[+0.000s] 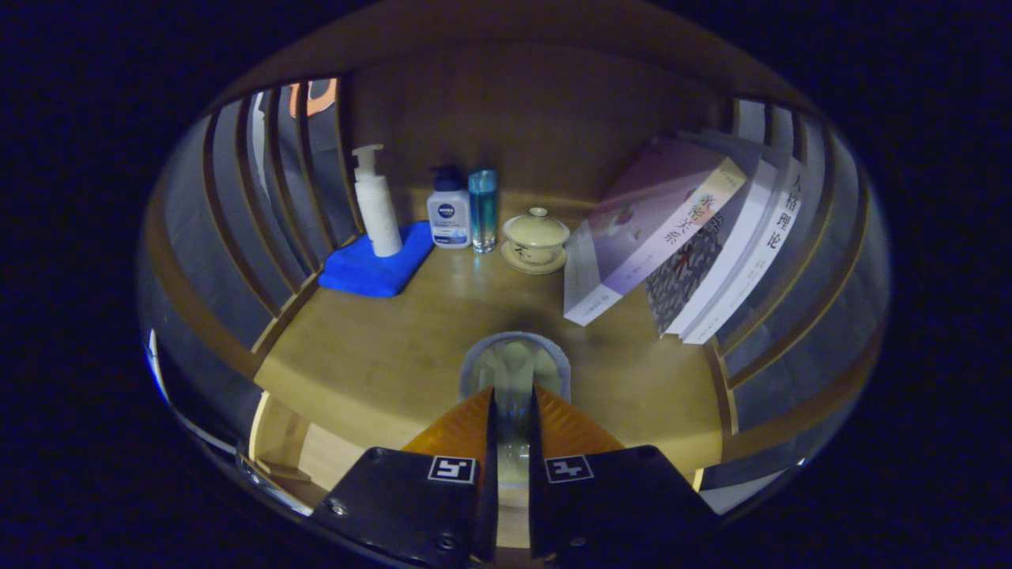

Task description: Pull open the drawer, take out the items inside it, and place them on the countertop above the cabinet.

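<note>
Between my claw (512, 403) fingers sits a small clear glass object (514, 371), a jar or upturned cup, can't tell which. Fingers are narrow, pinched on its sides, so I'm holding it. It hangs over or just on the desk (379, 356), near the front edge; contact with the wood isn't readable from here.

Ahead of the claw, well apart: lidded teacup on saucer (536, 237). Ahead-left: a slim blue bottle (482, 207), a squat lotion bottle (448, 209), a white pump bottle (376, 204) standing on a blue cloth (378, 270). Ahead-right: leaning books (680, 237), propped against the side slats.

Drawer itself: a pale edge below-left of the claw may be it, not sure.

Risks as I judge them:
- Glass is smooth and the grip is low and thin; it could slip or twist if I tilt.
- Releasing before it's seated means a drop onto wood and it may roll off the front edge, which is close.
- Pushing it too far forward-right could nudge the nearest book, and the stack looks ready to slide.
- Opening the claw unevenly could tip it.

Safest bet: set it flat, a bit further in, then open slowly.
</note>
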